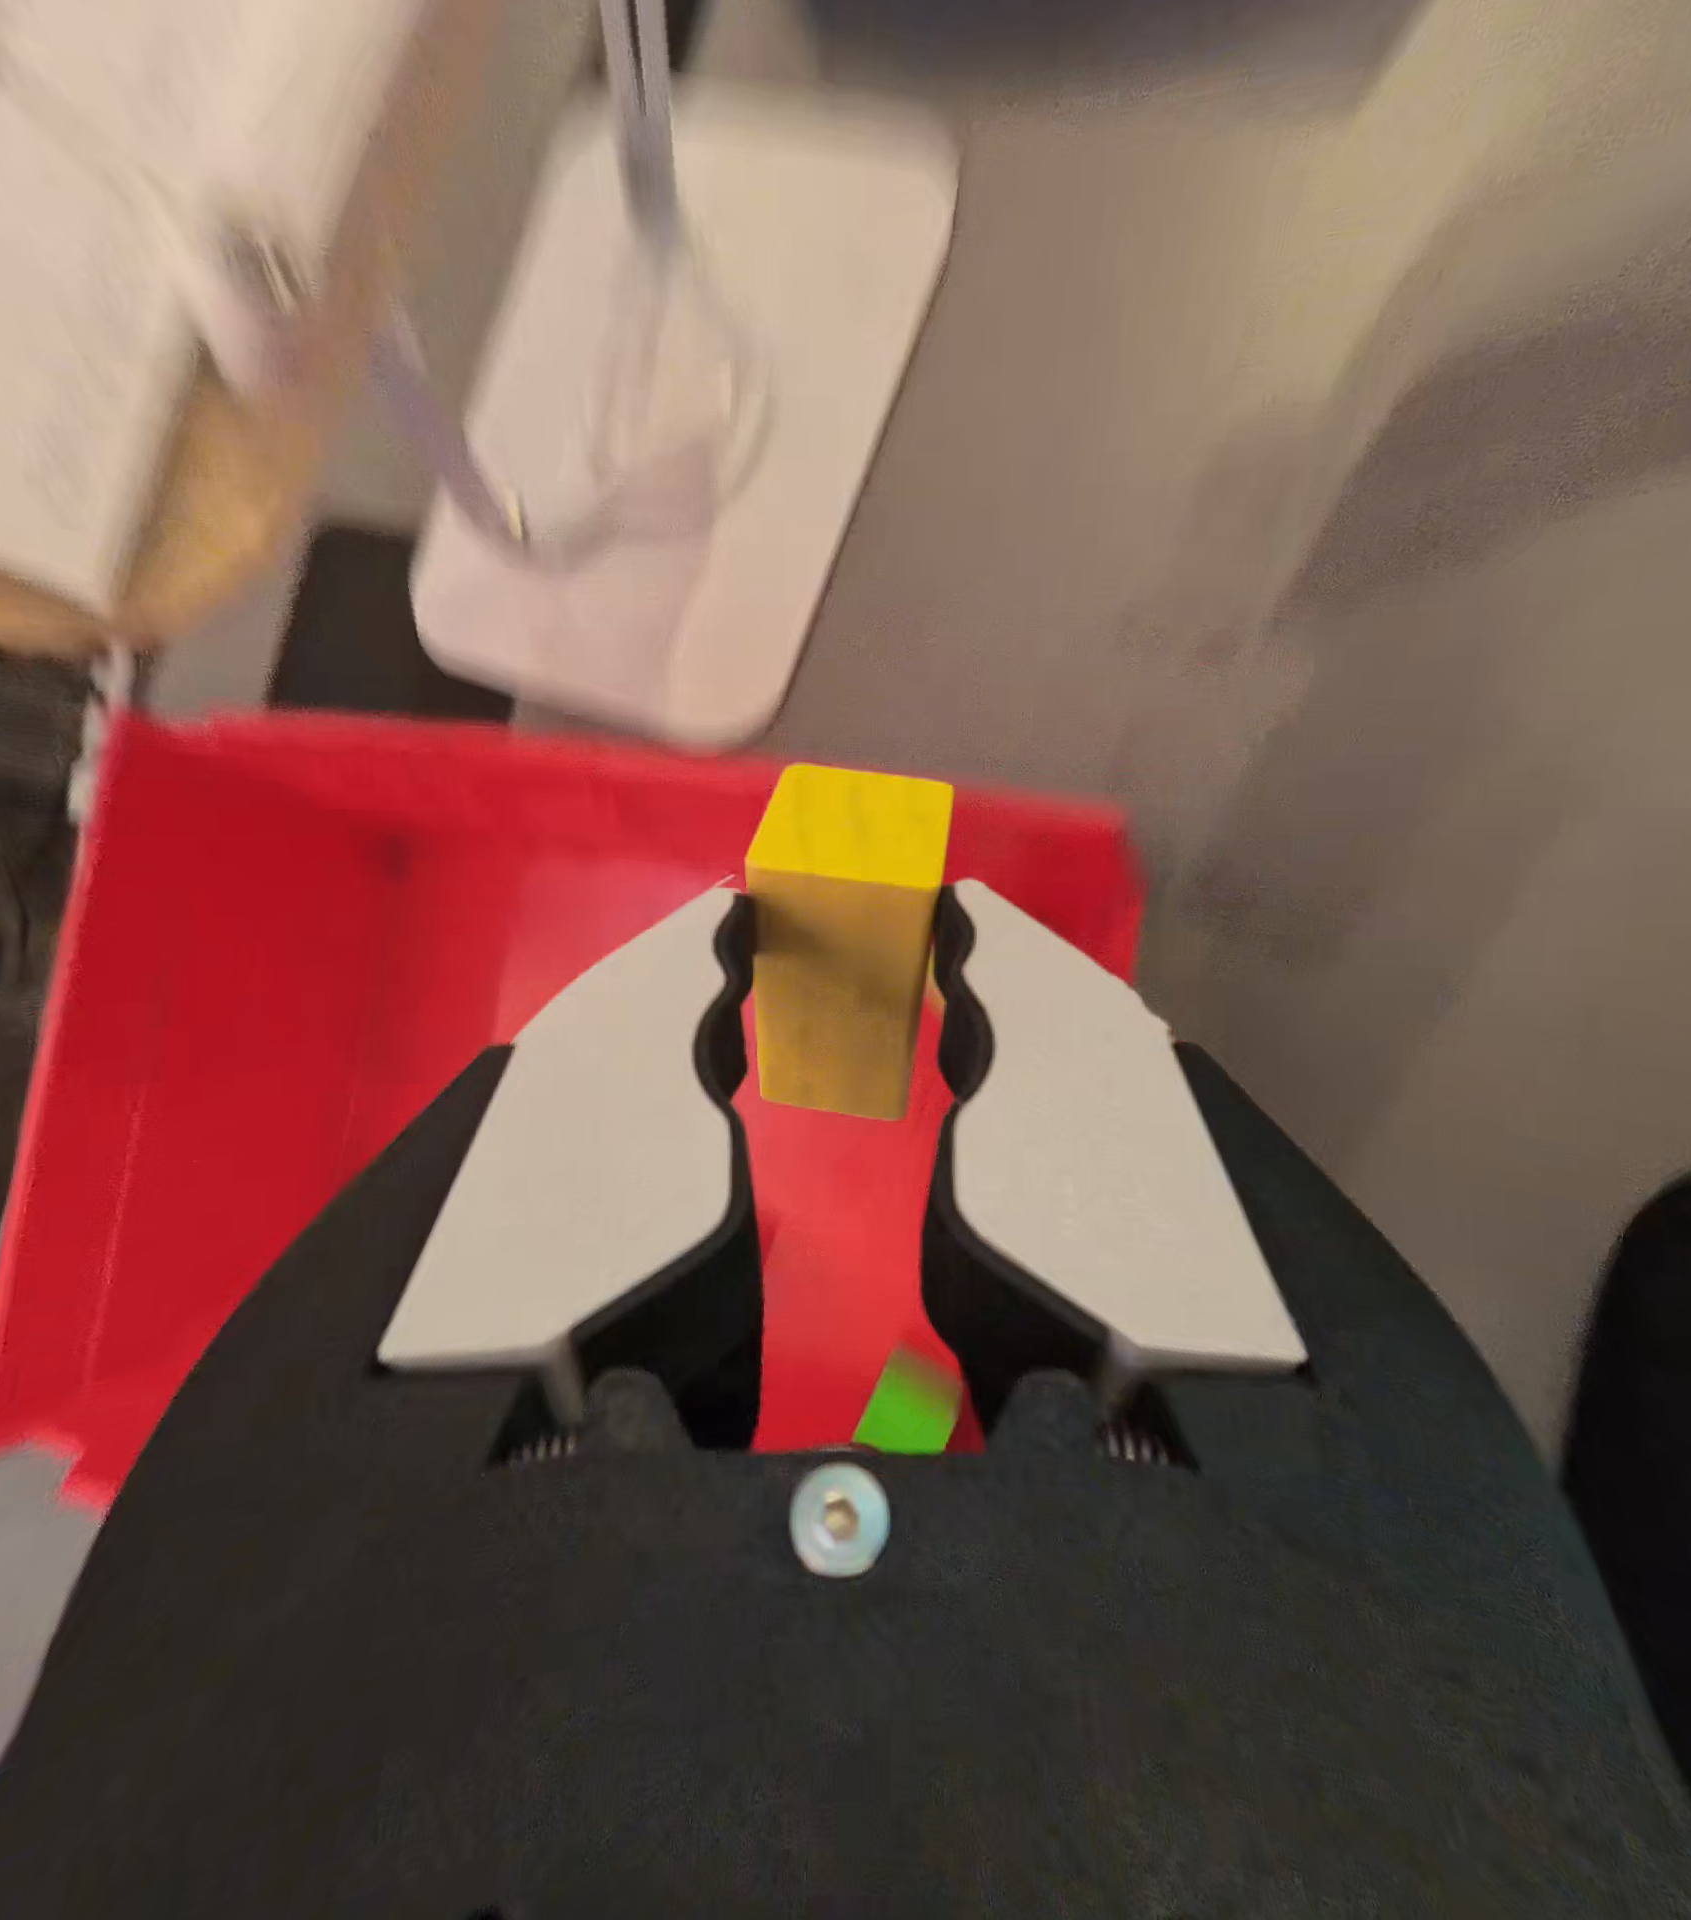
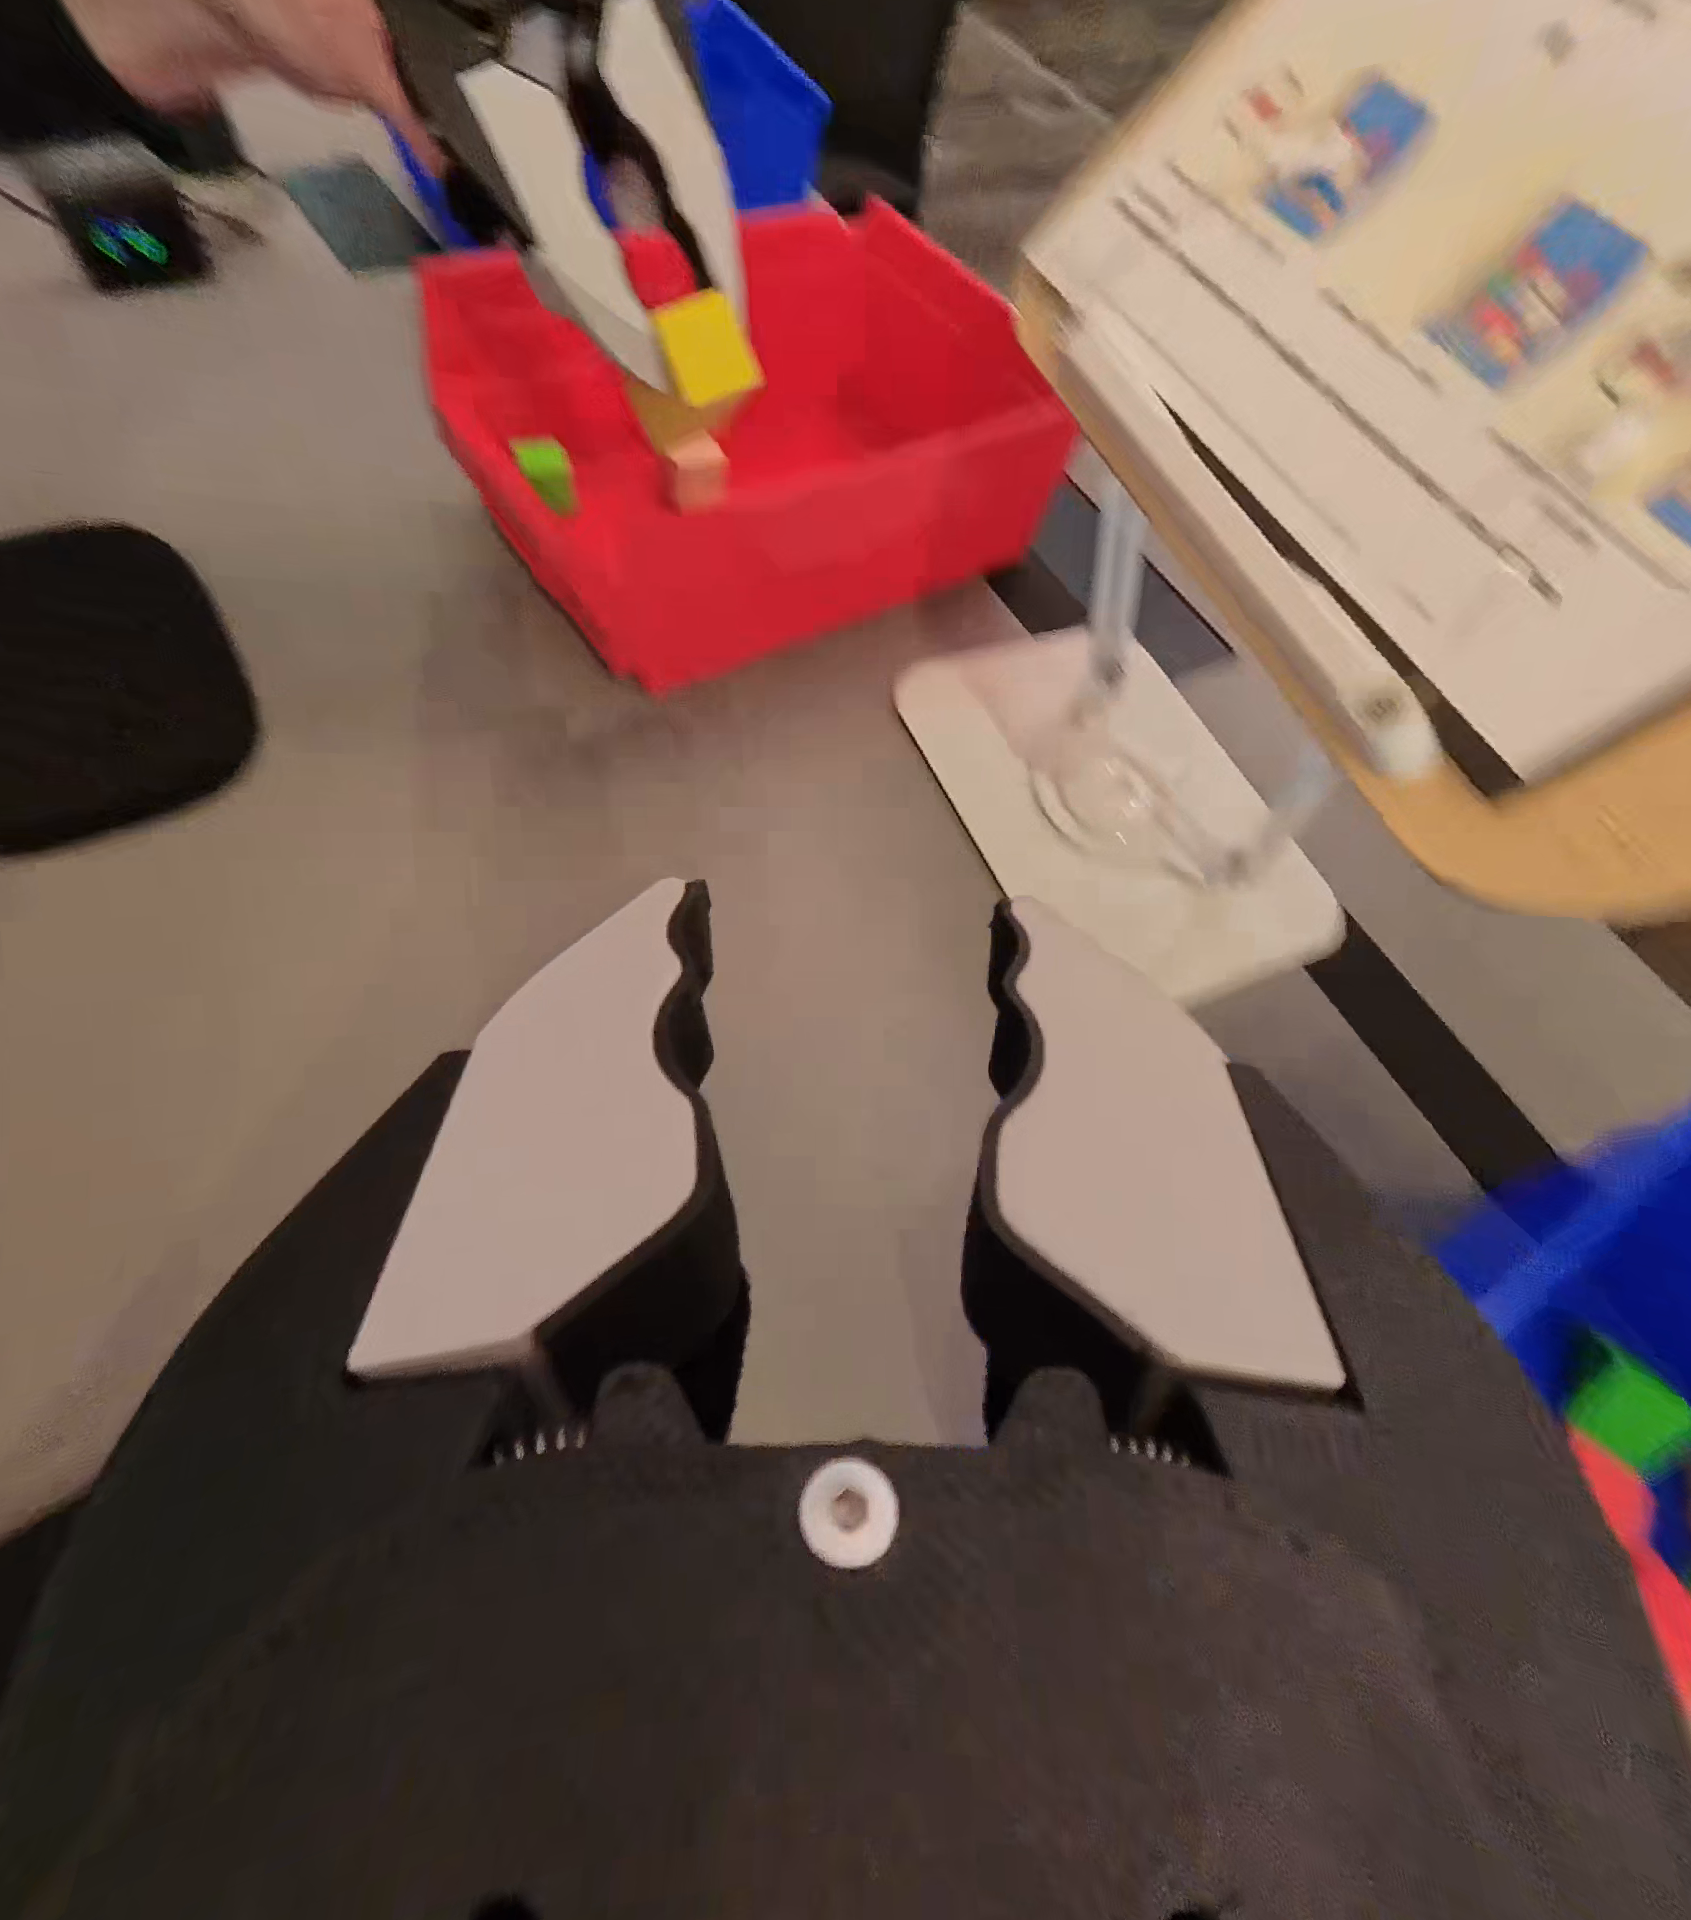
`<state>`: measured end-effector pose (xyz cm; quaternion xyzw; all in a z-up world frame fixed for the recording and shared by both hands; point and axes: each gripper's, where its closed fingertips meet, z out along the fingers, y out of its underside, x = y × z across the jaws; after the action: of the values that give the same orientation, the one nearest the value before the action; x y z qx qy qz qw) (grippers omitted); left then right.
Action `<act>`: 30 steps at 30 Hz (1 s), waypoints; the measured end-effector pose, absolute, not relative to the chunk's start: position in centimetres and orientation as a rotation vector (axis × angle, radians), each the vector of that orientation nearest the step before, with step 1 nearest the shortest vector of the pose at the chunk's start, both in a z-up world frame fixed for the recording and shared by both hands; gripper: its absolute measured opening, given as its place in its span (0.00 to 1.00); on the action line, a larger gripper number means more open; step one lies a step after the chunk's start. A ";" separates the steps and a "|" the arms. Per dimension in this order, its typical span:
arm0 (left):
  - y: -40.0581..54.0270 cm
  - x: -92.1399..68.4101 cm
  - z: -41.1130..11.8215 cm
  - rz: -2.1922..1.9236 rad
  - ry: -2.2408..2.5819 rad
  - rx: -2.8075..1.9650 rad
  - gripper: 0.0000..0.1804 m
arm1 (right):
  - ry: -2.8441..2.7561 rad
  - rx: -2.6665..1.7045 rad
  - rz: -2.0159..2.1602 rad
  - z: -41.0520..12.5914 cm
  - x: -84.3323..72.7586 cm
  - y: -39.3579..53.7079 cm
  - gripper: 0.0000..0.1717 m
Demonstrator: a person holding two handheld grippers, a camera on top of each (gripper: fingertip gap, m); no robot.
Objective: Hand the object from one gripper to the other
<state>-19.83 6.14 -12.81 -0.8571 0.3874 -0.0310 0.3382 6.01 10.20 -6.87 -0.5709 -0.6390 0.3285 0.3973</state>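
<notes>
Left wrist view shows our left gripper [image 1: 841, 914] clamped on the yellow block [image 1: 846, 935] above the red bin [image 1: 301, 987]. Our right gripper [image 2: 851, 925] gapes wide, holding nothing, well apart over the table [image 2: 405, 779]. A hasty release could drop the block. The bin holds a green block [image 2: 543, 470] and a tan block [image 2: 697, 473].

Lighting: soft, warm indoor light, moderately bright; I see no hard shadows or strong glare. Blur: heavy motion smear across both backgrounds; the paper sheet [image 2: 1506, 312] and blue bin [image 2: 1651, 1236] are streaked. Sharpest item: the yellow block [image 1: 846, 935]. Distortion: wide-angle stretching toward my frame edges, where the table [image 2: 508, 831] bends.
</notes>
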 end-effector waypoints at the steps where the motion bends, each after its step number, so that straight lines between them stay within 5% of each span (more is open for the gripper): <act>1: 6.4 -17.6 -10.6 -0.173 0.950 -2.134 0.19 | -1.630 -1.404 0.888 -6.6 4.3 8.7 0.30; 7: 5.0 -5.6 -2.6 -0.641 0.780 -1.691 0.19 | -1.559 -1.285 1.165 -5.1 -2.8 4.0 0.32; 17: 3.4 -0.5 -1.7 -0.876 0.788 -1.543 0.18 | -1.607 -1.248 1.299 -3.7 -0.8 3.3 0.19; 19: 3.7 -1.6 -1.5 -0.861 0.757 -1.556 0.25 | -1.589 -1.312 1.183 -3.3 1.2 6.3 0.19; 23: 3.7 -5.5 -2.5 -0.700 0.762 -1.628 0.24 | -1.477 -1.616 0.819 -4.5 8.0 18.3 0.17; 30: 3.6 -11.3 -5.5 -0.532 0.715 -1.806 0.22 | -1.451 -2.159 0.411 -14.5 16.3 31.7 0.18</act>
<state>-11.33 3.64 -5.51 -0.7580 0.3001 -0.2231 0.5344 16.26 31.72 -14.47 -0.7935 -0.5333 0.1511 0.2512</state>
